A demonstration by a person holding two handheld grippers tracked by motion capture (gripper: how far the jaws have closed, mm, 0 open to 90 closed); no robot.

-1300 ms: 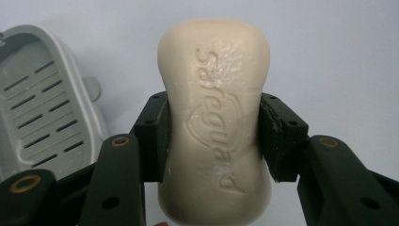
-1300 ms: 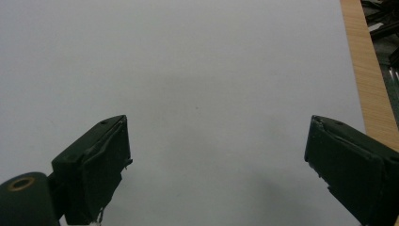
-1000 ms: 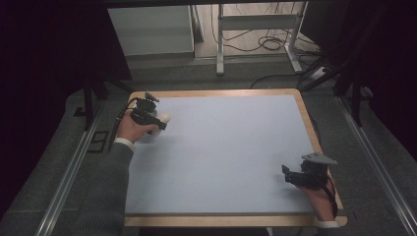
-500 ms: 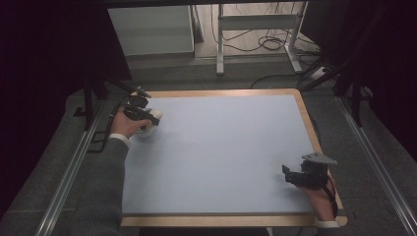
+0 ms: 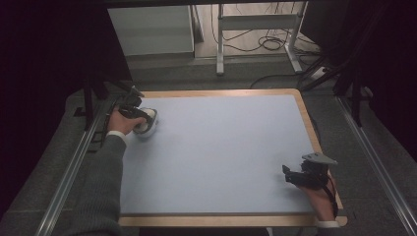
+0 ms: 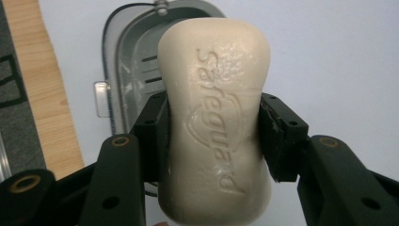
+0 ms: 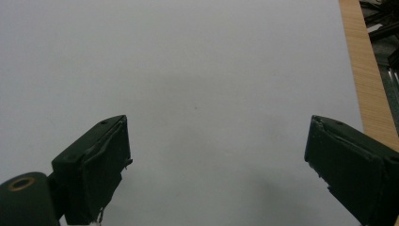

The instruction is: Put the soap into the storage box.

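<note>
The left gripper squeezes the soap bar by its long sides, right over the grey soap dish, at the table's far left. The right gripper is open and far away

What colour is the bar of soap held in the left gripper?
The soap is cream, almost off-white, with an embossed brand name; clearest in the left gripper view.

Left gripper — with soap bar — nearer over soap dish
</note>
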